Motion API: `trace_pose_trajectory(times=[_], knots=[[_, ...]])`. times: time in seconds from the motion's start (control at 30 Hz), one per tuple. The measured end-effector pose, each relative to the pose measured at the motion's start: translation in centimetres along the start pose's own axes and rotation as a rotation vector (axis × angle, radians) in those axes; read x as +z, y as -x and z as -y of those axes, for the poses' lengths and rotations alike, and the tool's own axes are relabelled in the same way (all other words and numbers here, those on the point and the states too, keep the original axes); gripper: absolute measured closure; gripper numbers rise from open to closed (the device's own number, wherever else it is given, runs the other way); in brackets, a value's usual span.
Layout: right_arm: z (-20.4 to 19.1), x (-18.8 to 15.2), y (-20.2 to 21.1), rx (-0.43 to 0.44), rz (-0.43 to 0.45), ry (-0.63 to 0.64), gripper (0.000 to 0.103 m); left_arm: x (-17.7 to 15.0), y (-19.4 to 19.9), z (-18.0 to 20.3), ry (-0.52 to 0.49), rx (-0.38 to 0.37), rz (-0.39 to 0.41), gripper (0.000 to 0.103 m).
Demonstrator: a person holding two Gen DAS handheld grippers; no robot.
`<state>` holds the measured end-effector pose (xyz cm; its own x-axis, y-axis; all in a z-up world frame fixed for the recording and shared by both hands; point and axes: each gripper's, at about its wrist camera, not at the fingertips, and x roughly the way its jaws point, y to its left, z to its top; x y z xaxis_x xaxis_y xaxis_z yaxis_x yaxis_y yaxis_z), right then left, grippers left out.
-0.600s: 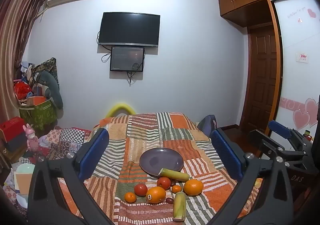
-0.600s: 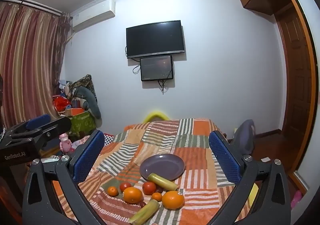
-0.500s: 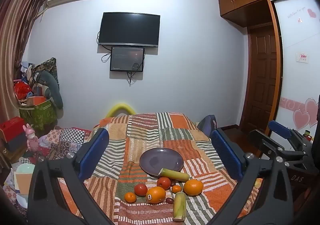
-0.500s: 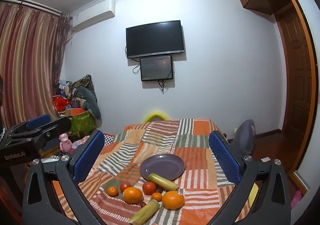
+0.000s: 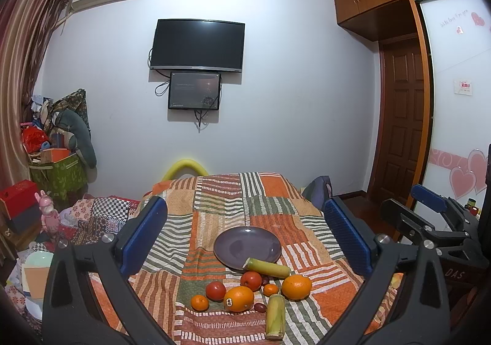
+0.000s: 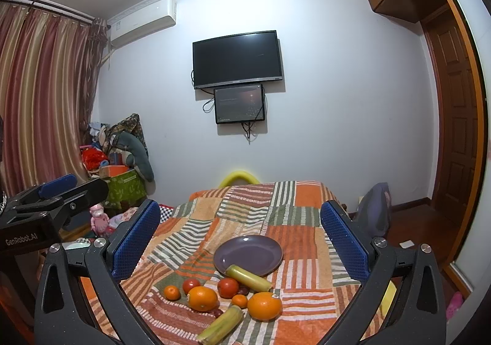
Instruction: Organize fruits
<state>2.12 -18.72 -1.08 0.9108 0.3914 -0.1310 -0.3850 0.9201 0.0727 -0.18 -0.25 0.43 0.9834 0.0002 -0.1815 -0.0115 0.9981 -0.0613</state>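
Note:
An empty purple plate (image 5: 247, 247) (image 6: 248, 253) sits on a patchwork cloth. In front of it lie two big oranges (image 5: 239, 299) (image 5: 296, 286), two red tomatoes (image 5: 215, 290), small mandarins (image 5: 199, 302), and two green sugarcane pieces (image 5: 275, 316); one piece (image 5: 268, 266) rests on the plate's near rim. My left gripper (image 5: 245, 237) is open and empty, held above and short of the fruit. My right gripper (image 6: 239, 237) is likewise open and empty. Each gripper shows at the edge of the other's view.
The cloth-covered table (image 5: 214, 207) stands against a white wall under a TV (image 5: 198, 45). Boxes and clutter (image 5: 55, 167) pile up at the left. A wooden door (image 5: 402, 130) and a bag (image 6: 373, 210) are at the right.

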Motion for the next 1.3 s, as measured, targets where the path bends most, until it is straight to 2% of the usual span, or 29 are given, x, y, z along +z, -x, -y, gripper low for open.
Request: trace_pose_trajectory(times=[1.0,1.07,1.13,1.2,1.3], knots=[[0.1,0.0,-1.0,-0.004,-0.004,0.028,0.000,-0.6,-0.6,0.5,-0.027,-0.012,-0.015,0.000],[0.3,-0.2,-1.3,0.000,-0.012,0.023,0.004,-0.8,-0.8,0.6,-0.034,-0.010,-0.021,0.004],[0.7,-0.5,-1.8,0.004,-0.029,0.021,0.009,-1.0,-1.3,0.7,-0.045,-0.005,-0.040,0.016],[1.2,-0.7,-2.3,0.002,-0.057,0.026,0.018,-1.3,-2.1,0.6,-0.046,-0.013,-0.071,0.018],[2.3,-1.2,-3.2,0.008,-0.107,0.016,0.025,-1.8,-3.3,0.2,-0.043,-0.011,-0.111,0.024]])
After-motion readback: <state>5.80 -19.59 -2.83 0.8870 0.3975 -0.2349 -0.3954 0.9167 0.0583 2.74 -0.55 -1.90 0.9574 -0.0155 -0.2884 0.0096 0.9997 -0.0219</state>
